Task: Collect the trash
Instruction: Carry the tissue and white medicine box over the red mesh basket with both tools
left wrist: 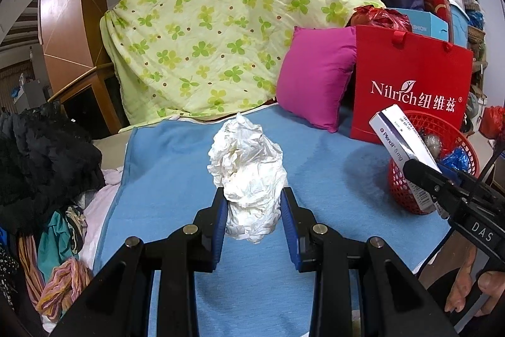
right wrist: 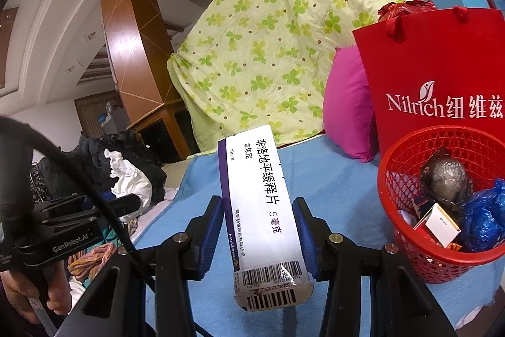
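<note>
Right claw (right wrist: 260, 229) clamping white medicine box (right wrist: 258, 210), red basket (right wrist: 442, 258) just beside, possibly holding wrappers

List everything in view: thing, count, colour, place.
Crumpled tissue wad: one, white, in left gripper.
Cardboard medicine box: one, white and purple, in right gripper.
Plastic mesh basket: one, red, right on blue blanket, holding trash.
Blue blanket: one, underneath everything.
Paper gift bag: one, red, behind basket.
Satin pillow: one, magenta, left of bag.
Clover-print quilt: one, pale green, at back.
Left gripper: black, blue pads.
Right gripper: same.
</note>
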Available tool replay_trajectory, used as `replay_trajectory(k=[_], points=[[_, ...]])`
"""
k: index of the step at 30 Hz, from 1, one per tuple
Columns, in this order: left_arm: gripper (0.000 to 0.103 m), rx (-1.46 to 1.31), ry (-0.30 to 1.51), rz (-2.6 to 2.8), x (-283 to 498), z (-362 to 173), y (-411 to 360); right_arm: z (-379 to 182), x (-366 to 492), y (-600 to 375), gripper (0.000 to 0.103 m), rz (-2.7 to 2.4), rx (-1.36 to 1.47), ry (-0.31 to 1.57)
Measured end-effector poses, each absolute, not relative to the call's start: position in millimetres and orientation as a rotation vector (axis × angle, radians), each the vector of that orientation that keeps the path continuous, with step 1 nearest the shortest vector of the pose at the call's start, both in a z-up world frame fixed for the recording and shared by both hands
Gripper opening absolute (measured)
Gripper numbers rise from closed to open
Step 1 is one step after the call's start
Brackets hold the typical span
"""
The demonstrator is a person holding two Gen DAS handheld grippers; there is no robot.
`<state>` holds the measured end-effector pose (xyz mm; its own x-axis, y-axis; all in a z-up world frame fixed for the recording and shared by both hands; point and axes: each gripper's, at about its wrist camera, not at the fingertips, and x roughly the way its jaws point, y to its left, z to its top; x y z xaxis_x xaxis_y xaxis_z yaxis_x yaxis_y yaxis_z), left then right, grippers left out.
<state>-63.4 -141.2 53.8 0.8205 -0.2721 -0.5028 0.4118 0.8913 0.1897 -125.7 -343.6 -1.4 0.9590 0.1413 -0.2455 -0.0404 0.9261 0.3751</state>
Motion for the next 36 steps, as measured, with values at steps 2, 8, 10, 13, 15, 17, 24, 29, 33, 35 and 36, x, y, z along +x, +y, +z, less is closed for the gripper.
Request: replay_trajectory(k=[2,8,10,13,15,17,24,29,33,35,36], points=[[0.035,0.303,0.485,-0.372,-63.6,54.2,-142.0,-1.2,-128.0,-345.6,0.048,0.087,0.378,0.270],[0.035,0.316,0.487,-0.381,-63.8,53.6,-144.5,0.3,-135.0,-349.1,0.048,0.071,0.370,0.260],[0.035,0.318,0.489,-0.385,-63.6,52.8,-145.4,0.2,-137.7,-350.9,0.048,0.066,0.368,0.259],[0.035,0.325,0.492,-0.387,-64.1,50.5,-148.5,0.5,-141.8,-352.9,0.048,0.062,0.368,0.256],[0.035,0.326,0.496,-0.390,-64.2,49.3,-150.3,-0.1,-144.9,-354.7,0.048,0.054,0.367,0.254],[0.035,0.331,0.496,-0.391,-64.1,49.0,-151.7,0.3,-146.3,-357.1,0.048,0.053,0.369,0.252],[0.035,0.341,0.499,-0.399,-66.6,46.1,-157.8,0.8,-152.0,-365.3,0.048,0.035,0.370,0.245],[0.035,0.352,0.501,-0.406,-68.2,44.8,-164.1,0.8,-157.7,-372.4,0.048,0.026,0.379,0.239],[0.035,0.359,0.502,-0.412,-70.0,43.0,-169.0,1.0,-160.9,-377.3,0.048,0.024,0.393,0.233],[0.035,0.364,0.502,-0.416,-70.7,42.3,-171.8,1.2,-161.9,-377.9,0.048,0.025,0.395,0.229],[0.035,0.365,0.503,-0.418,-71.0,42.0,-172.8,1.5,-162.4,-378.2,0.048,0.026,0.396,0.227]])
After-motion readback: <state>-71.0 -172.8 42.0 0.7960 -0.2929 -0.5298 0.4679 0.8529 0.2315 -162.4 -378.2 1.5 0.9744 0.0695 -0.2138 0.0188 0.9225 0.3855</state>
